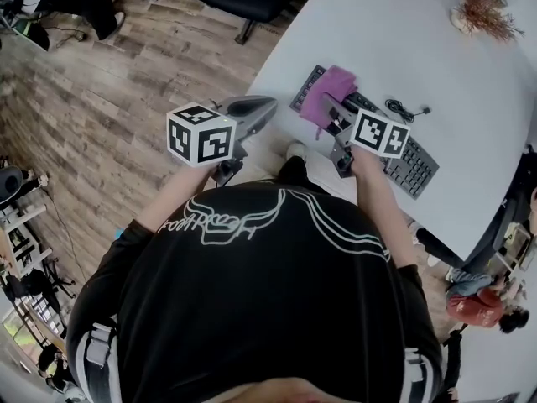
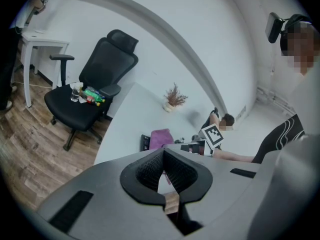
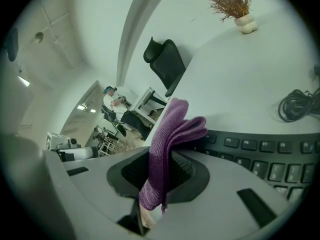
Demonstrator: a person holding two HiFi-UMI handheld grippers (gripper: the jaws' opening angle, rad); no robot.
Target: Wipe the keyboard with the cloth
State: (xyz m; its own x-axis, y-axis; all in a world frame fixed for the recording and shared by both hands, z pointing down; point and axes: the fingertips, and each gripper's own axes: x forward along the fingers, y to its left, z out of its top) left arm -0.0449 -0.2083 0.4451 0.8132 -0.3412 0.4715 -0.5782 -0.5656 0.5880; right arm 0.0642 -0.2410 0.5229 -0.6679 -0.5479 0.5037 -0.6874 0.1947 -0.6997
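A black keyboard (image 1: 411, 164) lies at an angle on the white table (image 1: 394, 32). A purple cloth (image 1: 328, 93) is bunched over its far left end. My right gripper (image 1: 332, 117) is shut on the cloth (image 3: 169, 141), which stands up between the jaws just above the keys (image 3: 260, 156). My left gripper (image 1: 258, 106) hovers off the table's left edge, shut with nothing in it (image 2: 163, 152). In the left gripper view the cloth (image 2: 161, 137) and the keyboard's end (image 2: 145, 142) show beyond the jaws.
A coiled black cable (image 1: 404, 108) lies just behind the keyboard. A dried plant in a small vase (image 1: 482, 7) stands at the table's far side. A black office chair (image 2: 95, 91) stands on the wood floor to the left of the table.
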